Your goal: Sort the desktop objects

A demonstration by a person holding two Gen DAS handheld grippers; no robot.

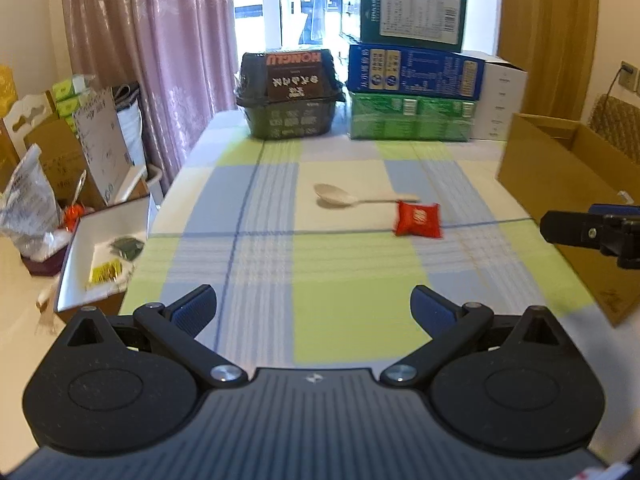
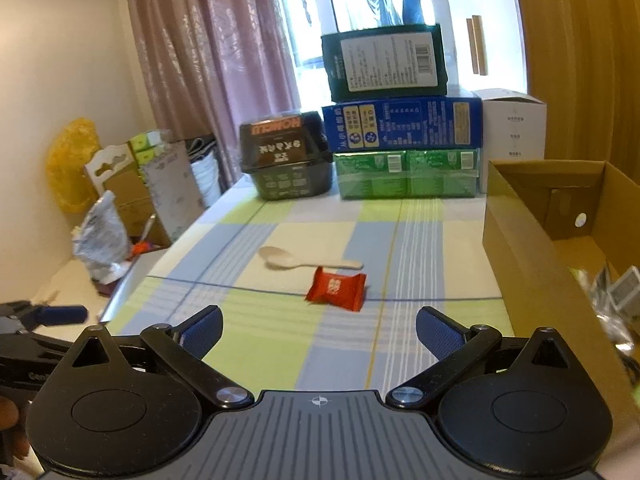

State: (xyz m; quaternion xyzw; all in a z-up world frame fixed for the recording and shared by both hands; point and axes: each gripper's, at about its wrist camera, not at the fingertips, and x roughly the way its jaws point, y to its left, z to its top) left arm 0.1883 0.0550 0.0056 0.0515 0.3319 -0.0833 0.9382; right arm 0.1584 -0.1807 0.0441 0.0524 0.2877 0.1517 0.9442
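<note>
Beyond my tabletop [image 1: 344, 280], covered in a blue, green and cream check cloth, a bright window [image 1: 304, 4] fills the upper middle of the frame and washes out with daylight. A mauve curtain [image 1: 160, 48] hangs at upper left, a mustard curtain [image 1: 548, 32] at upper right. Cream walls [image 2: 60, 80] flank them; a pale floor [image 1: 16, 280] shows lower left.

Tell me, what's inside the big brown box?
In the right wrist view, the cardboard box holds some silvery, blurry packets near its front corner. They are too blurred to name, and the box wall hides the rest.
</note>
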